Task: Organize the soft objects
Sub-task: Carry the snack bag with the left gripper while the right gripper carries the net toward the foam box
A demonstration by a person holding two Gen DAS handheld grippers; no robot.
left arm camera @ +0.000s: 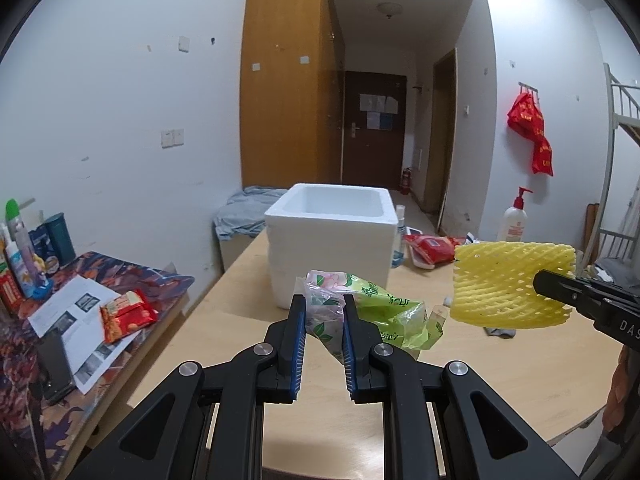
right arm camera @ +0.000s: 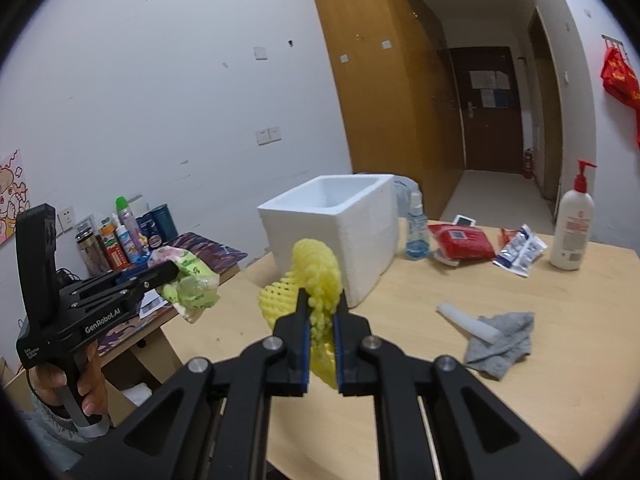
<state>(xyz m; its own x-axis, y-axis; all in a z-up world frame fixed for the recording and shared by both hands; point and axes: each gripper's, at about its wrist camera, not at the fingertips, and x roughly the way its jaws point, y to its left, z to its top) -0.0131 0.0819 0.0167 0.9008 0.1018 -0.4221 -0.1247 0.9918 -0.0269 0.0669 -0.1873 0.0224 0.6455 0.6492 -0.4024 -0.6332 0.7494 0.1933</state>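
My left gripper [left arm camera: 323, 300] is shut on a crumpled plastic bag [left arm camera: 380, 308], clear and green with flower print, held above the wooden table [left arm camera: 500, 380]. The same bag [right arm camera: 192, 284] hangs from that gripper [right arm camera: 170, 270] at the left of the right wrist view. My right gripper [right arm camera: 322, 294] is shut on a yellow foam fruit net [right arm camera: 310, 276]; in the left wrist view this net [left arm camera: 508, 284] hangs at the right. An open white foam box [left arm camera: 332, 236] stands on the table just beyond both. A grey cloth [right arm camera: 502, 344] and a white foam tube [right arm camera: 466, 318] lie on the table.
Behind the foam box [right arm camera: 340, 228] are a blue spray bottle [right arm camera: 417, 228], a red packet [right arm camera: 460, 242], a silver-blue sachet [right arm camera: 520, 250] and a white pump bottle [right arm camera: 572, 228]. A lower side table [left arm camera: 80, 320] at left carries bottles, papers and a red snack bag [left arm camera: 126, 314].
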